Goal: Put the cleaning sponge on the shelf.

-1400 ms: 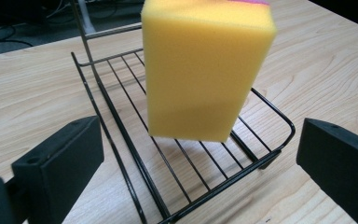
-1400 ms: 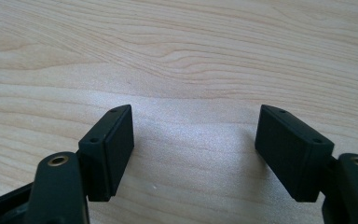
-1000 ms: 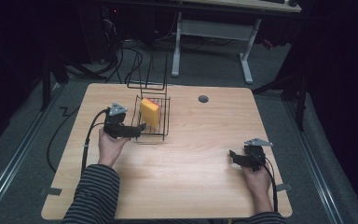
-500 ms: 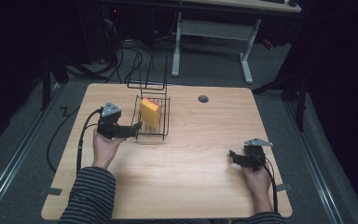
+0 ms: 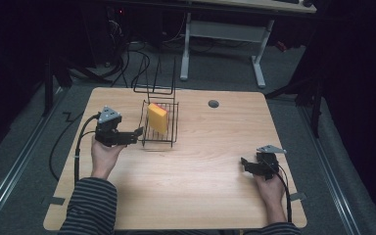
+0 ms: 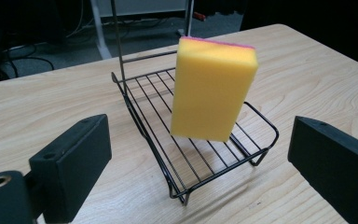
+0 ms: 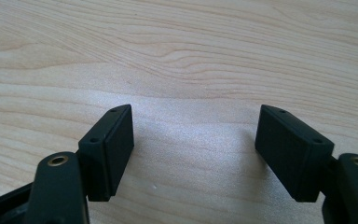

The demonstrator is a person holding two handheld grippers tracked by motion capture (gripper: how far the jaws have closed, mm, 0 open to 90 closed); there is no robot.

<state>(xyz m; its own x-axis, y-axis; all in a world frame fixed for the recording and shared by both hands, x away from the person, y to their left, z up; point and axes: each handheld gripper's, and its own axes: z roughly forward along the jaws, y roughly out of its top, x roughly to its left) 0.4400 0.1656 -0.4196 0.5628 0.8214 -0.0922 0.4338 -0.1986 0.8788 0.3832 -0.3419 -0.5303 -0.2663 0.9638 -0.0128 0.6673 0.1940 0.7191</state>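
Standing in the rack [image 6: 200, 158], the sponge [image 6: 212, 88] faces the open left tongs [image 6: 200, 163].

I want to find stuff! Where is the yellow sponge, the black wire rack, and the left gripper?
yellow sponge [image 6: 214, 88], left gripper view, middle of its yellow face.
black wire rack [image 6: 168, 144], left gripper view, a bare wire of its floor.
left gripper [image 5: 138, 134], high view, between its open jaw tips, beside the rack.

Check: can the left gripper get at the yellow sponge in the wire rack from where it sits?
Probably yes. The left gripper sits open just beside the wire rack, and its own view looks straight at the yellow sponge standing on end, with only the rack's low rim between. Its jaws have just been closing, with nothing between them.
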